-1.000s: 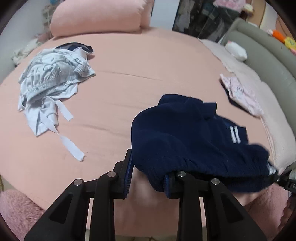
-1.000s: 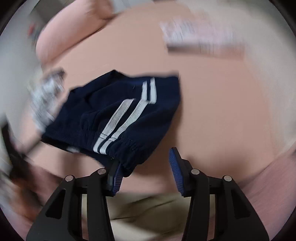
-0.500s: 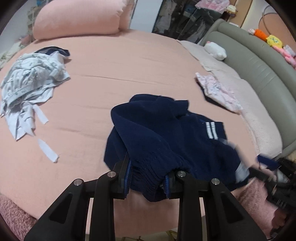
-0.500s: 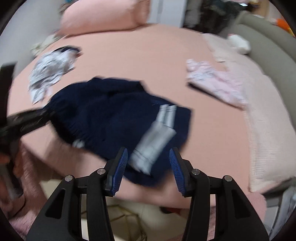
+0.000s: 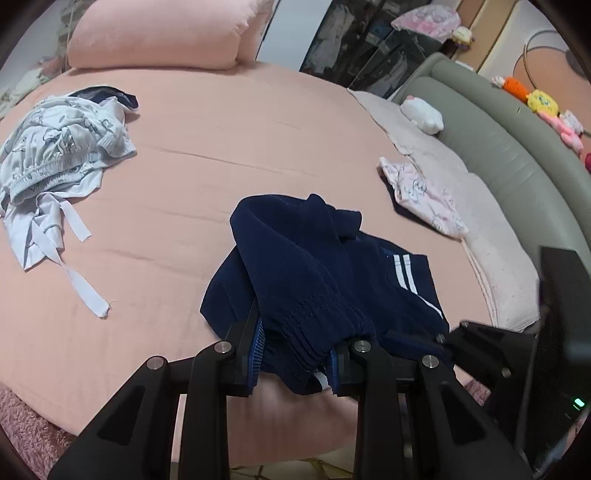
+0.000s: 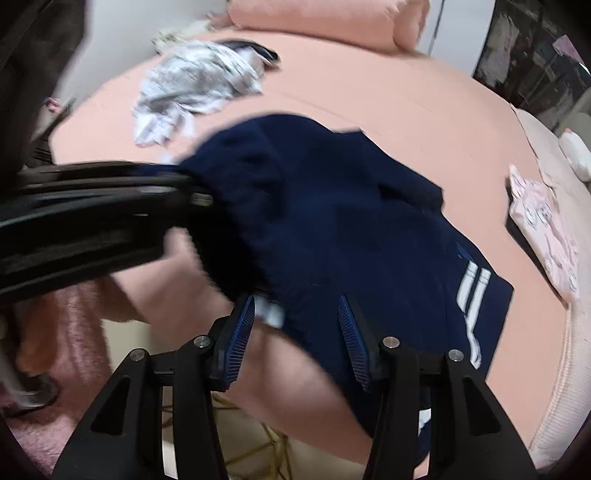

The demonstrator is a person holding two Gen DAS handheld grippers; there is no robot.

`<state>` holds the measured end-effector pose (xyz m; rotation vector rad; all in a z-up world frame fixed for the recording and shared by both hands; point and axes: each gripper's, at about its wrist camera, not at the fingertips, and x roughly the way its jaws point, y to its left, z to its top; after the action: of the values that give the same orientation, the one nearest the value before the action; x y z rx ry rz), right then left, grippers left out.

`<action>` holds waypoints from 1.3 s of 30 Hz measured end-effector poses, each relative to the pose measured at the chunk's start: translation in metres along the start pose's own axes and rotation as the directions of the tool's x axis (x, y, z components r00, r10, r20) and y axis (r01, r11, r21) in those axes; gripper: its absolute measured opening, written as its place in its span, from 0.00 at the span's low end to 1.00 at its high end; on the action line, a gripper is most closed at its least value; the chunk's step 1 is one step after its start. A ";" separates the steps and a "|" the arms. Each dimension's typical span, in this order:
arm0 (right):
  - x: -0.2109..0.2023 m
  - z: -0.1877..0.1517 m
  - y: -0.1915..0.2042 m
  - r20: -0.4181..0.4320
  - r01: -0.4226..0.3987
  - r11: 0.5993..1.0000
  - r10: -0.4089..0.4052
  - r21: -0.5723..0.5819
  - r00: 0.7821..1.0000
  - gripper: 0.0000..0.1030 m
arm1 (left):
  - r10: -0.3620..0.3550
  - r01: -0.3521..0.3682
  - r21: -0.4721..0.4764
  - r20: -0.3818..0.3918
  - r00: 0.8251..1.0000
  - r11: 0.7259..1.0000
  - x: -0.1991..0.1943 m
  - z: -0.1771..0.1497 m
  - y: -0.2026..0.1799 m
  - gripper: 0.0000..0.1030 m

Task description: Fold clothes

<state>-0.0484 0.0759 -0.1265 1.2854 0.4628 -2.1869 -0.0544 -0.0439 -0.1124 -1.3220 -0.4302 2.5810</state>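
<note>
1. Left hand-held gripper (image 5: 295, 354): pads part-way closed and clamped on the bunched elastic waistband of the navy shorts (image 5: 325, 273); cloth fills the gap btwn the two blue pads and a fold hangs just below them.
2. Right hand-held gripper (image 6: 297, 339): fingers set apart, approx. mid-width, w/ the near edge of the navy shorts (image 6: 351, 221) lying btwn and behind them. Whether the pads actually touch the cloth can't be told (view is motion-blurred).
3. Navy shorts: crumpled heap at the near edge of the pink bed (image 5: 221, 122), white double stripes showing on the right side; the lower hem droops over the bed edge in the right wrist view.
4. In the right wrist view the left hand-held gripper (image 6: 199, 199) comes in from the left as a dark blurred bar, its tip buried in the shorts' left edge.
5. Elsewhere on the bed: a grey-white patterned garment (image 5: 59, 147) w/ loose ties, far left, well apart from the shorts; a folded pink printed garment (image 5: 421, 195) to the right, near a pale blanket (image 5: 491, 258).
6. A pink pillow (image 5: 155, 33) sits at the far end.
</note>
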 end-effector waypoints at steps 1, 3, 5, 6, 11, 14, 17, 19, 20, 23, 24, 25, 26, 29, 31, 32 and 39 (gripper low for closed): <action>-0.003 -0.001 0.001 0.015 -0.007 1.000 0.007 -0.002 1.000 0.47 | -0.002 0.002 -0.004 0.002 1.000 1.000 0.000 0.000 0.001 0.28; -0.003 -0.004 -0.001 0.028 0.009 1.000 -0.009 0.004 1.000 0.49 | -0.009 0.009 -0.012 0.003 1.000 1.000 0.000 0.001 0.003 0.28; 0.011 -0.006 -0.013 -0.010 0.098 0.994 -0.097 0.045 0.995 0.50 | -0.023 0.022 -0.015 -0.006 1.000 1.000 0.002 -0.001 0.004 0.28; 0.017 -0.009 -0.022 -0.029 0.128 0.989 -0.127 0.070 0.992 0.49 | -0.021 0.021 -0.010 -0.013 1.000 1.000 0.003 -0.002 0.003 0.28; 0.024 -0.020 -0.067 -0.092 0.204 0.963 -0.190 0.179 0.978 0.23 | -0.007 0.011 0.033 -0.108 0.994 0.999 0.015 -0.009 -0.006 0.31; 0.002 -0.023 -0.080 -0.046 0.265 0.941 -0.262 0.211 0.964 0.21 | 0.029 -0.014 0.087 -0.168 0.985 0.996 0.034 -0.019 -0.015 0.36; -0.023 -0.030 -0.095 -0.005 0.310 0.913 -0.320 0.266 0.947 0.21 | 0.039 -0.011 0.128 -0.219 0.975 0.992 0.054 -0.030 -0.026 0.37; -0.037 -0.038 -0.104 0.011 0.336 0.894 -0.354 0.296 0.935 0.22 | 0.055 -0.018 0.162 -0.228 0.972 0.987 0.061 -0.035 -0.037 0.37; -0.042 -0.044 -0.107 0.009 0.354 0.885 -0.374 0.301 0.927 0.22 | 0.072 -0.030 0.190 -0.216 0.974 0.981 0.061 -0.036 -0.044 0.37; -0.048 -0.055 -0.112 0.000 0.403 0.857 -0.425 0.320 0.905 0.22 | 0.118 -0.076 0.248 -0.159 0.980 0.966 0.053 -0.036 -0.057 0.38; -0.049 -0.058 -0.116 -0.004 0.403 0.851 -0.427 0.335 0.904 0.22 | 0.146 -0.106 0.258 -0.141 0.979 0.960 0.051 -0.036 -0.058 0.40; -0.048 -0.059 -0.123 -0.008 0.385 0.849 -0.410 0.361 0.912 0.22 | 0.173 -0.134 0.260 -0.130 0.976 0.956 0.050 -0.036 -0.056 0.42; -0.046 -0.060 -0.129 -0.012 0.365 0.848 -0.391 0.385 0.920 0.22 | 0.193 -0.157 0.257 -0.123 0.973 0.953 0.049 -0.036 -0.054 0.42; -0.033 -0.063 -0.133 -0.023 0.258 0.879 -0.272 0.402 0.962 0.29 | 0.208 -0.179 0.198 -0.139 0.968 0.964 0.052 -0.034 -0.040 0.42; -0.024 -0.065 -0.127 -0.044 0.206 0.904 -0.205 0.376 0.978 0.31 | 0.222 -0.200 0.168 -0.120 0.968 0.965 0.051 -0.032 -0.033 0.40; -0.020 -0.067 -0.124 -0.060 0.194 0.912 -0.185 0.361 0.981 0.32 | 0.218 -0.199 0.156 -0.113 0.969 0.967 0.050 -0.030 -0.030 0.40; 0.002 -0.088 -0.111 -0.176 0.254 0.910 -0.206 0.327 0.963 0.44 | 0.178 -0.149 0.177 -0.158 0.971 0.973 0.073 -0.034 -0.025 0.28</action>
<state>-0.0575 0.2113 -0.1691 1.6508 0.2998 -2.4682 -0.0672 0.0086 -0.1781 -1.5634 -0.0790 2.5356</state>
